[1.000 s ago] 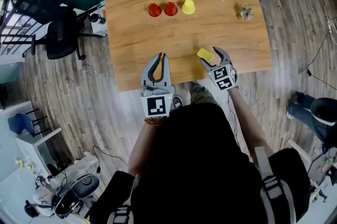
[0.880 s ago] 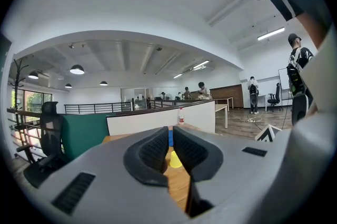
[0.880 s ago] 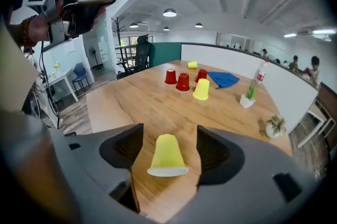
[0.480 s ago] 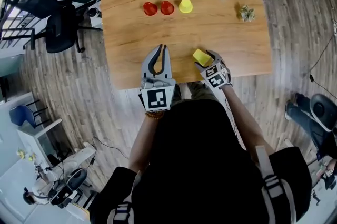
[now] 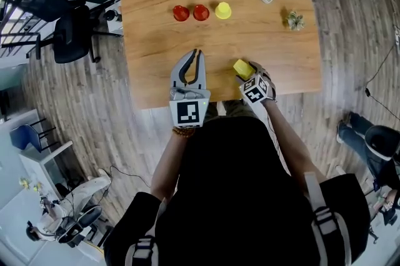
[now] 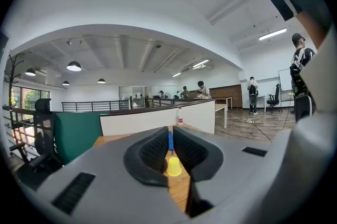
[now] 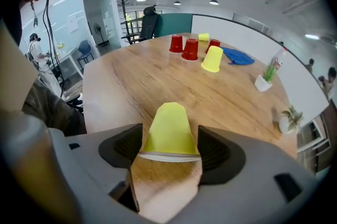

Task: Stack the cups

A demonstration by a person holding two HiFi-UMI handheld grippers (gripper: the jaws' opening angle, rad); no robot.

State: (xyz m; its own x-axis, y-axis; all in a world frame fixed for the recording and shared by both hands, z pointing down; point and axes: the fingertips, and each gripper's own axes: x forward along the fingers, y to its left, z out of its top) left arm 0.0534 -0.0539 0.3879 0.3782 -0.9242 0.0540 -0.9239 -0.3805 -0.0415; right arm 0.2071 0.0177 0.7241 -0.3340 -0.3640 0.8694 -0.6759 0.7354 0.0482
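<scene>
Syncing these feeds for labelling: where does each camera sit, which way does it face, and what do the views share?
Head view: on the person's head, facing steeply down at the wooden table; shows their shoulders, arms, left gripper, right gripper.
Left gripper view: on the left gripper, facing level across the table; shows its shut jaws.
Right gripper view: on the right gripper, facing across the table; shows its jaws gripping the near yellow cup.
Shared: all three show the far yellow cup.

On the wooden table, a yellow cup is framed by the right gripper; three red cups and a second yellow cup are set well apart from it.
</scene>
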